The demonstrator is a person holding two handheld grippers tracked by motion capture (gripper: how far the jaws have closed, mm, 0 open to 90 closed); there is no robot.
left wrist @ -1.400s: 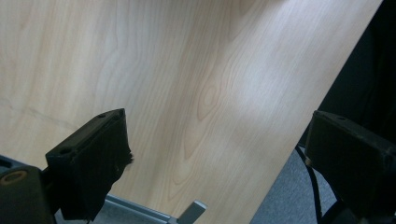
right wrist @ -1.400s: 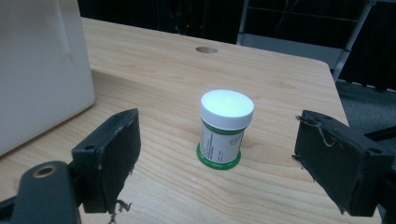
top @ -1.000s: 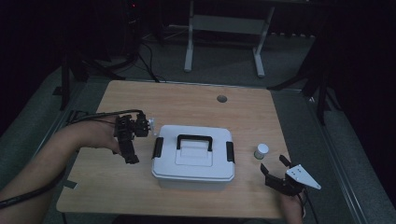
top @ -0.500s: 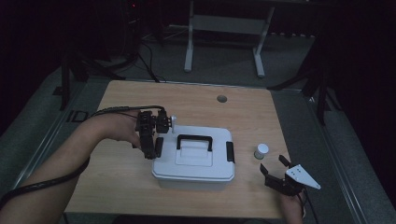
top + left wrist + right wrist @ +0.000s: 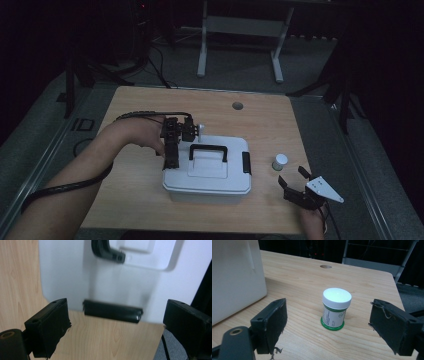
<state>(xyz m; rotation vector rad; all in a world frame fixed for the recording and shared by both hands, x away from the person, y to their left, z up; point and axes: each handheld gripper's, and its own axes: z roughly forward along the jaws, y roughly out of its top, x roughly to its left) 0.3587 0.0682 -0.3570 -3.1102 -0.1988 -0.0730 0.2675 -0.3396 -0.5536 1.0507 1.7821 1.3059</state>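
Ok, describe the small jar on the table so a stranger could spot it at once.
Start at the white lidded box in the middle of the wooden table. Just off its right end stands the small jar, upright, in front of the open right gripper. Its white cap and green base rim set it apart.

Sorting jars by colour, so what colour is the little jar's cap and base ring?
White cap, green base ring on the jar; right gripper view shows it best.

Count on the table (image 5: 130, 210): one white lidded storage box (image 5: 207, 172) with one black carry handle (image 5: 208, 150); one small white-capped jar (image 5: 280, 161).
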